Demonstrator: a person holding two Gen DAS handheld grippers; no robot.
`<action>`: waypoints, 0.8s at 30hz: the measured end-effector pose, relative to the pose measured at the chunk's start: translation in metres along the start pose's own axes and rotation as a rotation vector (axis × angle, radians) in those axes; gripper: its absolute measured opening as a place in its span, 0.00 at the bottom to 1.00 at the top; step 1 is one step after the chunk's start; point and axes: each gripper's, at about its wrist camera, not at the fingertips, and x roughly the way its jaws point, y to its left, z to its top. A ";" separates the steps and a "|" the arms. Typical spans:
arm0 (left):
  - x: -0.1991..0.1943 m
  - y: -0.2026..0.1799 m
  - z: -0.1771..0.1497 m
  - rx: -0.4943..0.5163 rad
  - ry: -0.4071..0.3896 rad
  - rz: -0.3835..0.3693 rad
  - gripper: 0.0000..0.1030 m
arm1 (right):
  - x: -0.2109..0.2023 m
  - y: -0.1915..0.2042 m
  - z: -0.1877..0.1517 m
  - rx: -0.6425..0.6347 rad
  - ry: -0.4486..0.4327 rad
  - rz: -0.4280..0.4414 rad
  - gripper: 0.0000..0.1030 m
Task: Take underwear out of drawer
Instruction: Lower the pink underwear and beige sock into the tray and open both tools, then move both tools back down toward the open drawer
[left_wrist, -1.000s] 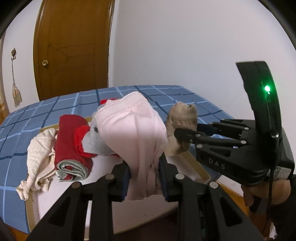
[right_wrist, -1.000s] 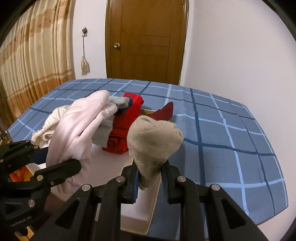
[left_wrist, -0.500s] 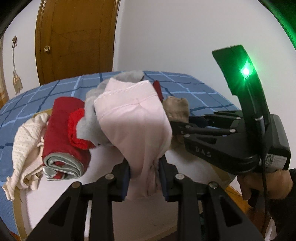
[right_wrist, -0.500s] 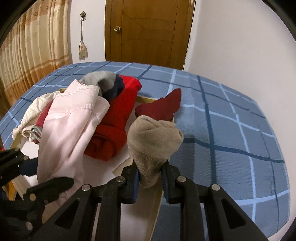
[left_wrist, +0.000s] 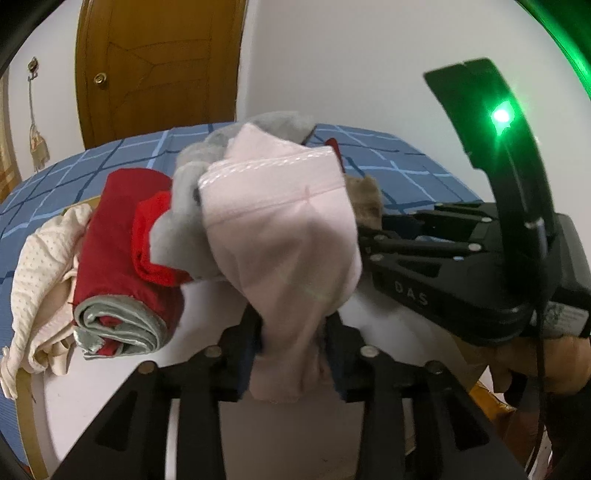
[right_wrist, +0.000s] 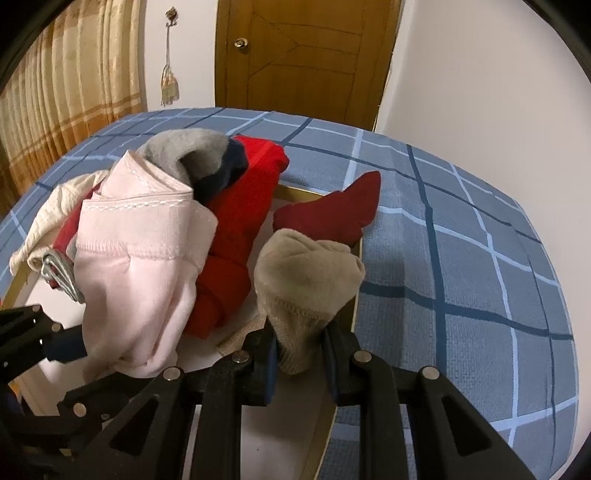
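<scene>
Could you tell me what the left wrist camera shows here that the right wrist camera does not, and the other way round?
Only the left wrist view shows the right gripper's body with its green light and the hand under it. Only the right wrist view shows the curtain and the dark red sock by the tray's far rim. Both show the door, the pink underwear between the opening jaws of the left gripper, the beige sock clamped in the right gripper, the red roll and the checked bedspread.

Soft, even indoor light; a green lamp (left_wrist: 501, 116) flares across the left view's top right corner. Fisheye edges curve, with perhaps slight motion blur.
</scene>
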 end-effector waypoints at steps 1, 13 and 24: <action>0.003 0.002 0.002 -0.010 0.001 0.015 0.53 | 0.000 0.001 0.000 -0.010 0.004 0.001 0.25; -0.036 0.003 -0.002 -0.001 -0.113 0.153 0.99 | -0.037 -0.002 -0.019 0.103 -0.067 0.100 0.61; -0.063 -0.003 -0.020 0.013 -0.141 0.183 0.99 | -0.074 -0.009 -0.047 0.262 -0.139 0.207 0.61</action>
